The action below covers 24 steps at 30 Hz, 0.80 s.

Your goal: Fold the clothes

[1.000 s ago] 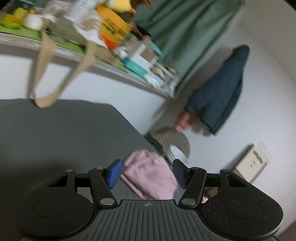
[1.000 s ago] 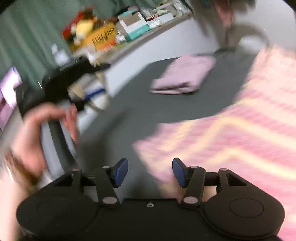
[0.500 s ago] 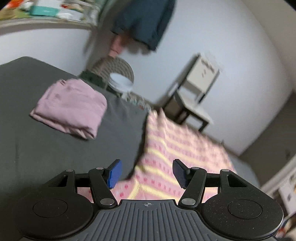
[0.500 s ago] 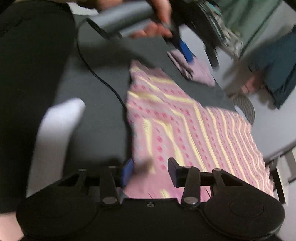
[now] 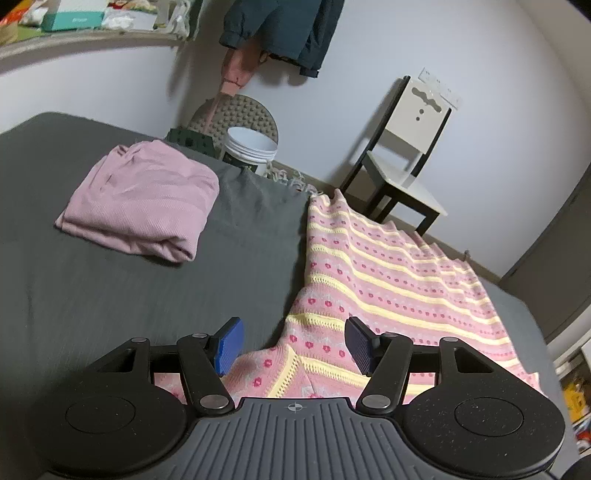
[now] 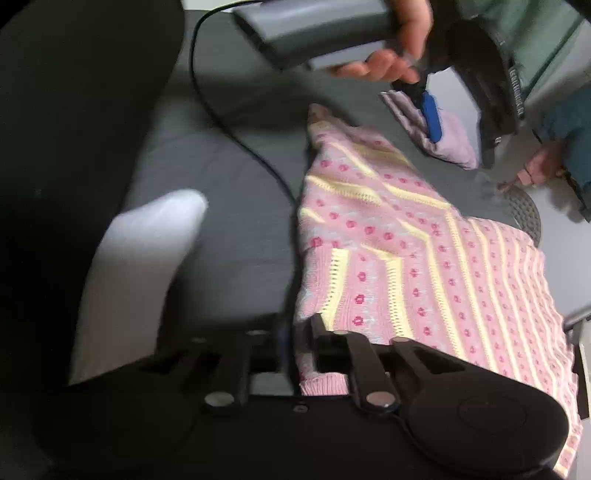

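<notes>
A pink knit sweater with yellow stripes and red dots lies spread on the dark grey bed. My left gripper hovers open over the sweater's near corner, nothing between its blue pads. In the right wrist view the same sweater stretches away to the right, and my right gripper is shut on its near edge. A hand holds the left gripper above the sweater's far corner; one blue pad shows. A folded mauve garment rests at the bed's far left.
Beyond the bed stand a white chair, a white bucket and a round woven seat. Clothes hang on the wall. A black cable crosses the bed; a blurred white shape lies left of my right gripper.
Both grippers swung down from the shelf side onto the sweater. The right gripper, open half a second ago, has shut on the sweater's edge. The left stays open.
</notes>
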{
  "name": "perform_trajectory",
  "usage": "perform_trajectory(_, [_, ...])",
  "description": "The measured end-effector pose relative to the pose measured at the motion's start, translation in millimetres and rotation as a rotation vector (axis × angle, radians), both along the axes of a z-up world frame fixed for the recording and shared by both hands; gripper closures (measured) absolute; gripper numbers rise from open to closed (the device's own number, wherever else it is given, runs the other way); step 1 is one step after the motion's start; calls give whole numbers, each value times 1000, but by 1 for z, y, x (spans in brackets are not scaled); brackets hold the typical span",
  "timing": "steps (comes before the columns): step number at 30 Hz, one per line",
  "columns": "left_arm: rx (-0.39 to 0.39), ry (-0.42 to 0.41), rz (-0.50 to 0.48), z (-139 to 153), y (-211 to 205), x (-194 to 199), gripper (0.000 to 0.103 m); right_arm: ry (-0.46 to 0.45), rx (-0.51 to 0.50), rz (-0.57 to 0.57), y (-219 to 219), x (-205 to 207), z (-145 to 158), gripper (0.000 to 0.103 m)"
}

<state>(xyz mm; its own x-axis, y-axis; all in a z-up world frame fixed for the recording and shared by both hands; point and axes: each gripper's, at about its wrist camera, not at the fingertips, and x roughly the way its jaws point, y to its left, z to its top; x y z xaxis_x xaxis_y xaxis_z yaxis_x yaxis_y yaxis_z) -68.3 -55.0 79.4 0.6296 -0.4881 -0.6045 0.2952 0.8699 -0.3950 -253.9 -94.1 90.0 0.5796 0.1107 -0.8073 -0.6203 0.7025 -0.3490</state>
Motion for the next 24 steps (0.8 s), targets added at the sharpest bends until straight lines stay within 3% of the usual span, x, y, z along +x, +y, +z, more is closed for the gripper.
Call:
perform_trajectory(3, [33,-35,23,-3,-8,7,42,-25,111,-37,-18,6,31,60])
perform_trajectory(7, [68,-67,88,-6,-19,15,42,-63,313,-278,-76,54,81,55])
perform_trajectory(10, [76,-86,24,-10,-35,16,42,-107,509,-517,-132,107,124,54])
perform_trajectory(13, [68,-107,-81,-12,-52,12,42,-126,626,-619,-164,169,150,54])
perform_trajectory(16, [88,-119,-167,-15,-68,8,42,-101,638,-671,-172,242,147,54])
perform_trajectory(18, [94,-130,-211,-15,-76,5,42,-40,630,-729,-172,298,128,56])
perform_trajectory(21, [82,-165,-281,-15,-82,-1,42,15,525,-774,-166,359,95,61])
perform_trajectory(24, [94,-197,-330,-18,-85,-4,42,8,371,-814,-159,401,59,65])
